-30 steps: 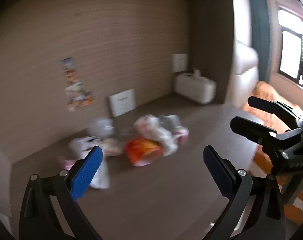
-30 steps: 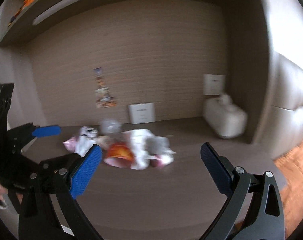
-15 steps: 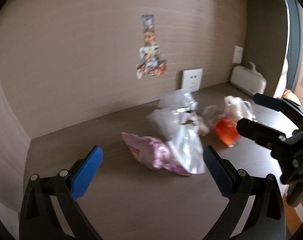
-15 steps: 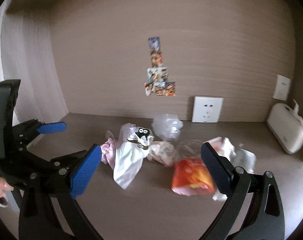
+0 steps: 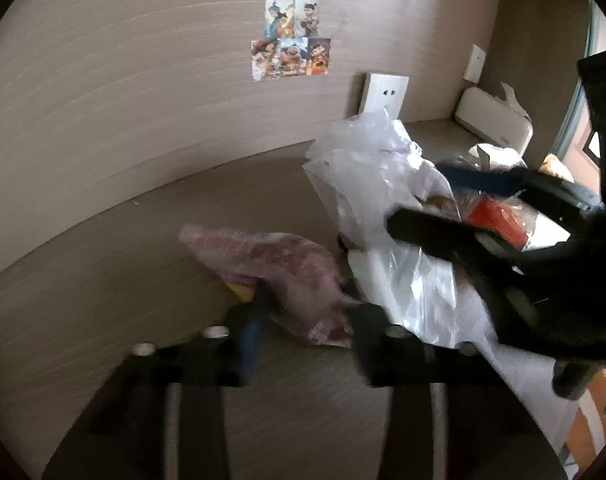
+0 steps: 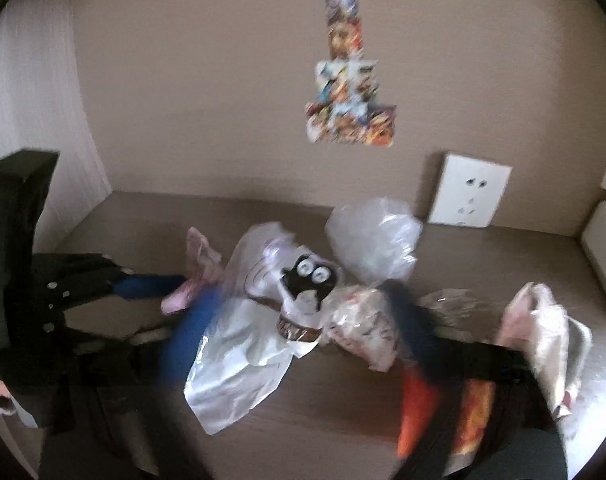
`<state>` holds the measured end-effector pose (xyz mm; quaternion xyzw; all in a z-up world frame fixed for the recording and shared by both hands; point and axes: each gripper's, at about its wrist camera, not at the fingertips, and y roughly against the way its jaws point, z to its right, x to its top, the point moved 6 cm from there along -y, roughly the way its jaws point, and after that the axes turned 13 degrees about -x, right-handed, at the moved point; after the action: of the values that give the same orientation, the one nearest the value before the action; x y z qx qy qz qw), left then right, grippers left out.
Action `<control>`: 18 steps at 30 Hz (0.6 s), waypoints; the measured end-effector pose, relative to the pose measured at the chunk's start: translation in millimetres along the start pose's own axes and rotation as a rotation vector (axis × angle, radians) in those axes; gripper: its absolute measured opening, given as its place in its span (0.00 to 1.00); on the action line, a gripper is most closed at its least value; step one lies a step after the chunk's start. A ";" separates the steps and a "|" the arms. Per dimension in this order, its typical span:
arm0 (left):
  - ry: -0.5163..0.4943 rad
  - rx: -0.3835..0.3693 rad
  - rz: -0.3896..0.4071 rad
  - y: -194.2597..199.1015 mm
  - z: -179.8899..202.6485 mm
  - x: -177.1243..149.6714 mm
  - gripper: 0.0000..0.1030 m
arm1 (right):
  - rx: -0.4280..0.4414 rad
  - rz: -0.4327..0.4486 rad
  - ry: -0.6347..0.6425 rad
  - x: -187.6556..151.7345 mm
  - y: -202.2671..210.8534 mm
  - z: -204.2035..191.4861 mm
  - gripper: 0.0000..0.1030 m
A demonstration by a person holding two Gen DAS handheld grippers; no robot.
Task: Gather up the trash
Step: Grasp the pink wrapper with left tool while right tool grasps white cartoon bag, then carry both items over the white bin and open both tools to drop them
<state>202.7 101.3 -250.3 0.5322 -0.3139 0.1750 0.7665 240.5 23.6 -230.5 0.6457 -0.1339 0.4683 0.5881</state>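
Note:
A heap of trash lies on the brown desk (image 5: 103,288). In the left wrist view a pink wrapper (image 5: 279,268) lies between the fingers of my left gripper (image 5: 307,320), whose jaws stand half closed around it; contact is blurred. A white plastic bag (image 5: 383,200) lies beside it. My right gripper (image 6: 299,320) is open around the white bag with a cartoon face (image 6: 307,280) and a crumpled wrapper (image 6: 363,320). An orange packet (image 6: 419,412) lies to the right. The right gripper also shows in the left wrist view (image 5: 435,204).
A clear crumpled bag (image 6: 371,236) lies behind the heap. A wall socket (image 6: 469,196) and stickers (image 6: 351,92) are on the back wall. A white tissue box (image 5: 495,120) stands at the far right. The left wall closes the desk corner.
Both grippers have moved forward and down into the trash heap. The left jaws have narrowed around the pink wrapper. Both views are motion blurred.

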 end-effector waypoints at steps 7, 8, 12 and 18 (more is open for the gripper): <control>-0.023 -0.010 -0.002 -2.0 6.3 2.6 0.10 | 0.009 0.012 -0.015 1.2 4.8 -4.1 0.36; -0.017 -0.010 0.003 -0.1 4.9 3.3 0.10 | 0.016 0.015 -0.025 1.9 7.5 -3.7 0.36; -0.021 0.001 0.034 17.3 6.3 9.0 0.10 | 0.031 0.039 -0.056 7.2 25.4 1.6 0.36; -0.044 0.026 0.071 55.5 21.4 12.8 0.10 | 0.029 0.083 -0.078 13.9 67.5 13.7 0.36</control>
<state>172.4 101.3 -197.5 0.5344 -0.3470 0.1943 0.7458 205.1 -1.6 -175.3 0.6659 -0.1767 0.4686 0.5530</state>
